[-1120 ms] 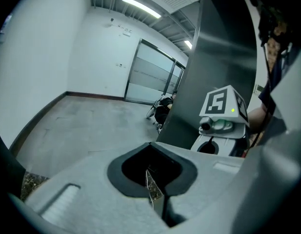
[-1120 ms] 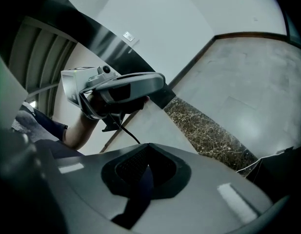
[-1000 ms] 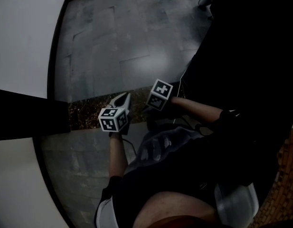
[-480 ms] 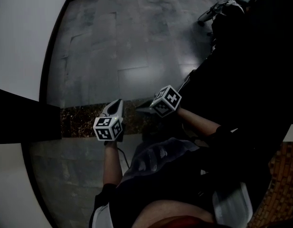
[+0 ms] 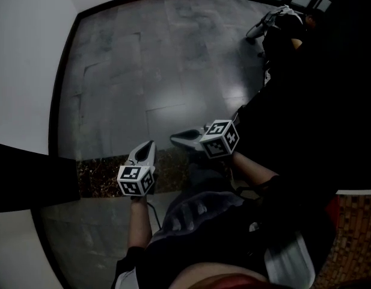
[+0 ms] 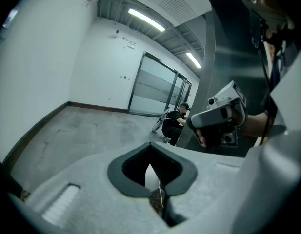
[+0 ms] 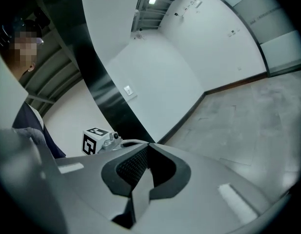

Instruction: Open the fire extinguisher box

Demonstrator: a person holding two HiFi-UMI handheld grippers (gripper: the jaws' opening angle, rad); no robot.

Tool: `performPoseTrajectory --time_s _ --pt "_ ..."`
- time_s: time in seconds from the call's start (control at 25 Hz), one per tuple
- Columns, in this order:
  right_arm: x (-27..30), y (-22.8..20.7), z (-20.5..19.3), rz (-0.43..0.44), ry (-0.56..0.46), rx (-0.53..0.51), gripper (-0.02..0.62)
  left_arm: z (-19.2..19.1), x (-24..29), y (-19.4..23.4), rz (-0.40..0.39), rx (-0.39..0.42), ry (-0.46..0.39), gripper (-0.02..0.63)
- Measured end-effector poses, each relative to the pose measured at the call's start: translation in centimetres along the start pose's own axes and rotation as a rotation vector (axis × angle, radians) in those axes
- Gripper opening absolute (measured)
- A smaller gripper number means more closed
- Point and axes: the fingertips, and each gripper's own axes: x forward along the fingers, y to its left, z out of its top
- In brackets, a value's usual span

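No fire extinguisher box shows in any view. My left gripper [image 5: 151, 143] hangs over the grey stone floor [image 5: 143, 71], shut and holding nothing; its jaws meet at the tips [image 6: 150, 144]. To its right, my right gripper [image 5: 173, 139] points left toward it, also shut and empty [image 7: 148, 144]. In the left gripper view a hand holds the right gripper [image 6: 218, 116] in front of a dark glossy column [image 6: 223, 57]. The left gripper's marker cube [image 7: 94, 140] appears at the left of the right gripper view, beside the dark column [image 7: 106, 101].
White walls [image 5: 23, 59] with a dark skirting border the floor on the left. A dark band [image 5: 29, 179] crosses the lower left. Another person [image 6: 174, 123] crouches by the glass doors [image 6: 155, 89] at the far end. A speckled brown floor strip [image 5: 101, 170] runs under the grippers.
Both grippers have moved across the floor, and the right one has risen and swung to point left. Both stay shut. More of the far floor and the crouching person have come into view.
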Motion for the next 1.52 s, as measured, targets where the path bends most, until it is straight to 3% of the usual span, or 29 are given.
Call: performPoseTrajectory --time_s 0.2,0.52,0.76,0.96,1.2,1.32,1.52 --pt "-0.8 -6.2 3.5 -0.034 -0.011 -0.055 0.002 2.6 6.9 2.0 -0.008 0.017 0.01 0.0" --pt "-3.5 -14.0 9.8 -0.101 0.025 -0.073 0.002 10.6 16.7 2.5 -0.095 0.053 -0.012 0.0" --pt "-1.3 -18.5 18.7 -0.124 0.021 -0.013 0.002 19.7 21.4 6.8 -0.155 0.063 0.019 0.0" --pt "-0.5 -20.9 17.5 -0.155 -0.015 -0.026 0.002 19.3 23.7 7.2 -0.223 0.087 -0.003 0.0" --pt "-0.6 -22.8 16.6 -0.225 -0.077 -0.016 0.002 18.3 26.0 8.3 -0.252 0.146 -0.035 0.0" --pt "1.5 -24.2 17.9 -0.267 -0.077 0.016 0.002 19.1 26.5 11.5 -0.27 0.129 -0.038 0.0" --pt "5.6 -24.5 21.3 -0.264 -0.067 0.059 0.002 21.1 28.1 15.9 -0.334 0.091 -0.011 0.0"
